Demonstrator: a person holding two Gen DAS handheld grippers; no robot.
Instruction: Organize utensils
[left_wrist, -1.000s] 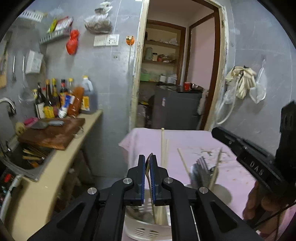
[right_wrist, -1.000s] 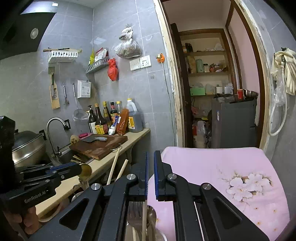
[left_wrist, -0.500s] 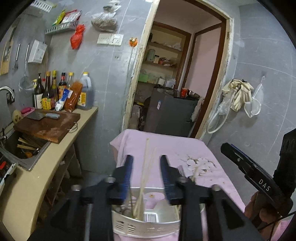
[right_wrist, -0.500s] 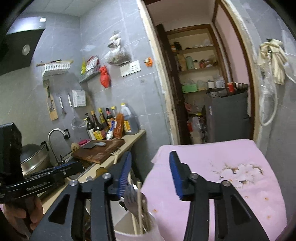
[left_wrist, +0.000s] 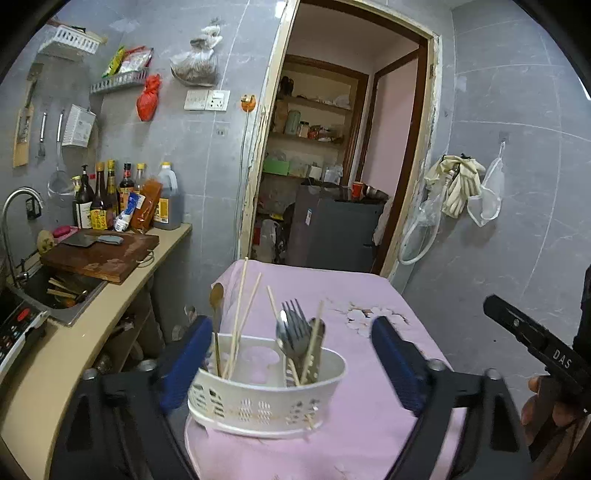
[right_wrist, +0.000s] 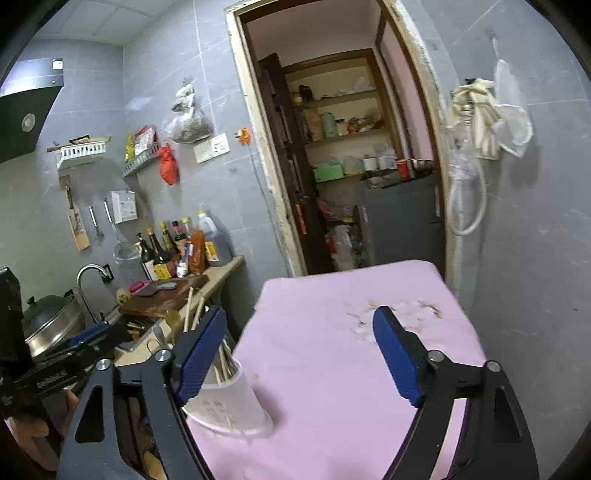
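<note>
Utensils upright in white caddy

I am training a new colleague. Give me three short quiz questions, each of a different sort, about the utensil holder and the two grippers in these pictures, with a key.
1. True or false: the left gripper is shut on a chopstick.
2. Which compartment of the white holder contains the fork, seen from the left wrist camera? A) left B) middle C) right
3. Fill in: the holder stands on a ____ cloth.

Key:
1. False. Its jaws have just been opening and press on nothing; the right gripper likewise.
2. C. The wooden spoon and the chopsticks stand in the left one.
3. pink
</note>
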